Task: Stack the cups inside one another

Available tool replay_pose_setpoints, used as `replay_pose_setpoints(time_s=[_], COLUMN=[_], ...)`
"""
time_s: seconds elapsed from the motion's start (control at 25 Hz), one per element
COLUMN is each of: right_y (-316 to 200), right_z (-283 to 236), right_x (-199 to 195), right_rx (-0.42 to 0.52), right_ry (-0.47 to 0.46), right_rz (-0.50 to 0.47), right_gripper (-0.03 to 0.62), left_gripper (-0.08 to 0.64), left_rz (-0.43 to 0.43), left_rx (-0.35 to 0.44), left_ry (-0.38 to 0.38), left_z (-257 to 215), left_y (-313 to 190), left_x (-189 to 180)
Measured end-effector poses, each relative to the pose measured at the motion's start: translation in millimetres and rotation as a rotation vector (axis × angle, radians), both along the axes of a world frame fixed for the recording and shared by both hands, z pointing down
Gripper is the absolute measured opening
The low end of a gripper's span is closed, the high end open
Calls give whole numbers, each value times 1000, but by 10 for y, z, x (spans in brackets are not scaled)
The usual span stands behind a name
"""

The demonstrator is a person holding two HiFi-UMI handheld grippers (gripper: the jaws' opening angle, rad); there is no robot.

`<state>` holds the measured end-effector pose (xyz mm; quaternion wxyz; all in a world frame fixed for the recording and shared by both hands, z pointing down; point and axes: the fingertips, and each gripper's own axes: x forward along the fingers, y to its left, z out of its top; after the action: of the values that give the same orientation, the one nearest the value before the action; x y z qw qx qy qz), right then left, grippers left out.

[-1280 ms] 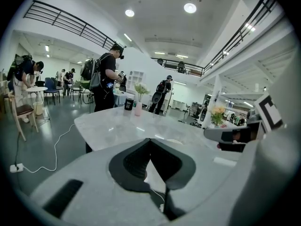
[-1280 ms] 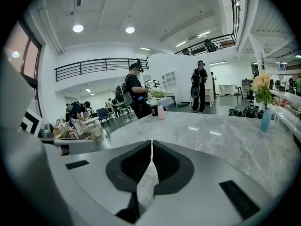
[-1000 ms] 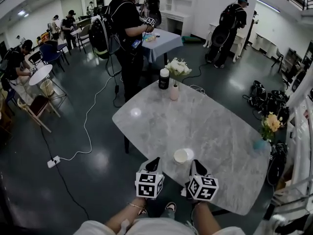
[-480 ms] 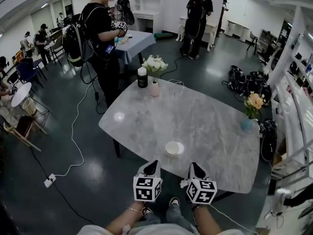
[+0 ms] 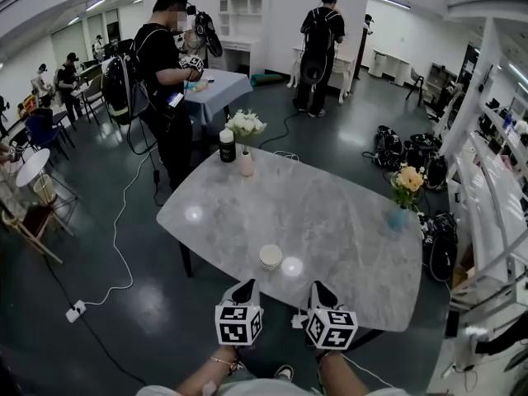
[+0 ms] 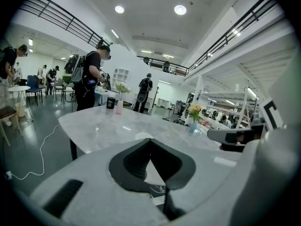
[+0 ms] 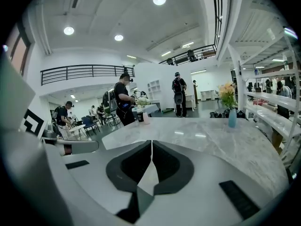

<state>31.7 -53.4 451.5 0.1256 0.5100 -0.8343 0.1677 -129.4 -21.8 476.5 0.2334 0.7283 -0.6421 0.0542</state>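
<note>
A single white cup stands upright near the front edge of the marble table; whether others are nested inside it I cannot tell. My left gripper hovers just in front of the cup and slightly to its left, jaws shut and empty. My right gripper is level with it, to the right of the cup, also shut on nothing. In the left gripper view the cup's rim peeks over the closed jaw tips. The right gripper view shows closed jaws and bare tabletop.
At the table's far end stand a dark bottle and a vase of white flowers. A blue vase of yellow flowers is at the right edge. A person with a backpack stands beyond the table. A cable crosses the floor on the left.
Both grippers have drawn back a little from the cup, side by side. The head view has swung, so the table sits farther left. The cup has not moved on the table.
</note>
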Motion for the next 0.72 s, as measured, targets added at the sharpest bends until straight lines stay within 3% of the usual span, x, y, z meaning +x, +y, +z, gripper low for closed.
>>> replay_pose_setpoints(time_s=[0.4,0.72], right_y=[10,56], right_z=[-92,-116], right_x=[151,131], right_rx=[24,27], right_ry=[-45,-15], right_rz=[-28,-48], right_gripper=[14,6], left_gripper=[-5,-5], left_rz=[19,9], left_rx=[13,9], left_ry=[-48,-58], left_z=[-38,-90], left_y=[39,95], left_x=[326,359])
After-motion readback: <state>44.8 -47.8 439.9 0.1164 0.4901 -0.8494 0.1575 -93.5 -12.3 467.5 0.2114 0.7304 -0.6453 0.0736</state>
